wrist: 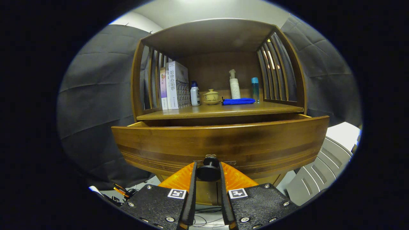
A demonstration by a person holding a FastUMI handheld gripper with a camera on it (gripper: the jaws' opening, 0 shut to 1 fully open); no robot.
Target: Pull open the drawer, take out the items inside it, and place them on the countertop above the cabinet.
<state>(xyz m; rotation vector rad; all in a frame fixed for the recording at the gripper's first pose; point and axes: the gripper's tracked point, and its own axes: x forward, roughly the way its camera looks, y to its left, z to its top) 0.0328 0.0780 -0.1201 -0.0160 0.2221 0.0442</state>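
Gripper: the gripper (208, 171) has two orange fingers (179, 177). They are almost closed, one on each side of a black knob (208, 172), and both press on it.
Knob: round and black. It sticks out from the front of the drawer (220, 143), low down in the middle.
Drawer: a wide brown wood drawer, just past the fingers. It is pulled out a little, and there is a dark gap between its top edge and the countertop (220, 110). Its front is tall, so I cannot tell what is inside.
Countertop: a flat wood shelf right above the drawer. It sits inside the cabinet (211, 35), which has a curved top and thin wood bars on both sides.
Books: some books (174, 85) stand up at the left end of the countertop.
Small bottle: a white bottle with a blue cap (195, 93) stands just beside the books.
Cup: a little tan cup with a lid (211, 96) sits on a saucer near the middle.
Cloth: a blue cloth (239, 101) lies folded just right of the cup.
Pump bottle: a tall white bottle (235, 86) stands behind the cloth.
Blue bottle: a thin clear blue bottle (255, 88) stands at the right end, near the bars.
Chair: a white slatted thing, maybe a chair (319, 169), is low down to the right of the drawer.
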